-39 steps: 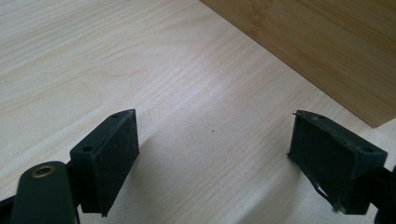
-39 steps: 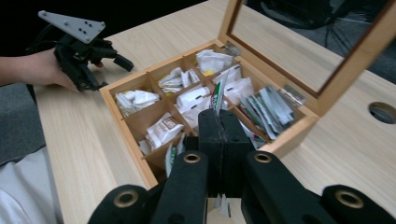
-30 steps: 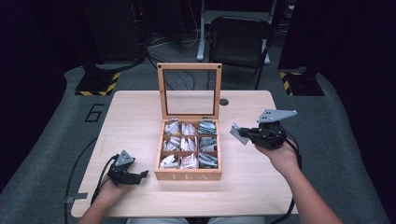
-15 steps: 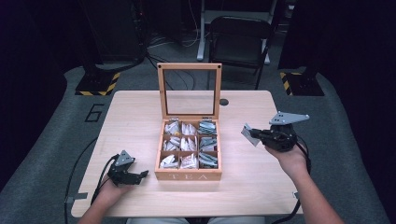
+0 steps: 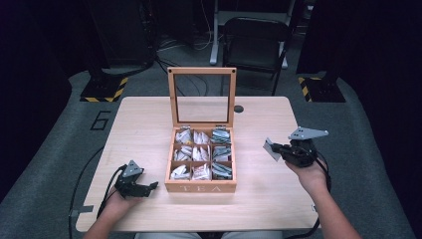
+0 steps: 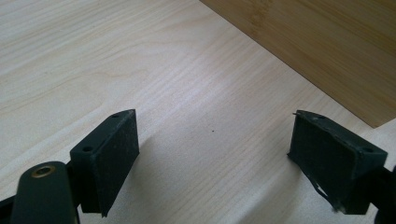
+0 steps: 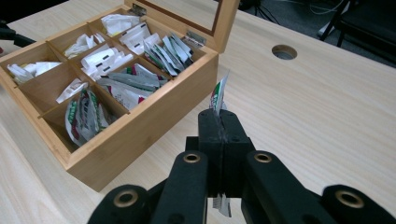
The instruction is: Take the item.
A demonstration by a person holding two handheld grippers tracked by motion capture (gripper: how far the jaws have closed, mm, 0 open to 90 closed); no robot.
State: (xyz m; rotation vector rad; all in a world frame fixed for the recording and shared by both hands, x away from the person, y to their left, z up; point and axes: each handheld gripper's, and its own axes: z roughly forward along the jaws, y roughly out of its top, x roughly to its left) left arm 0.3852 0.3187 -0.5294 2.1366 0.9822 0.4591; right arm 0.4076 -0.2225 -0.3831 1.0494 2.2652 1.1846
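Observation:
A wooden tea box (image 5: 201,186) stands mid-table with its glass lid (image 5: 201,97) raised; its compartments hold several tea bags (image 7: 116,88). My right gripper (image 5: 276,150) hovers to the right of the box, shut on a tea bag packet (image 5: 271,148) that sticks up edge-on between the jaws, the packet (image 7: 218,97) white with red and green print. My left gripper (image 5: 149,188) rests low on the table at the box's front left corner, open, with bare tabletop between its pads (image 6: 112,156). The box wall (image 6: 327,51) shows just beyond it.
The light wood table (image 5: 139,129) has a round cable hole (image 5: 239,108) behind the box. A black chair (image 5: 256,45) stands past the far edge. Cables trail from both grippers off the near side.
My right gripper has drawn the tea bag packet away from the box, rightward and toward the near edge. The left gripper has stayed put.

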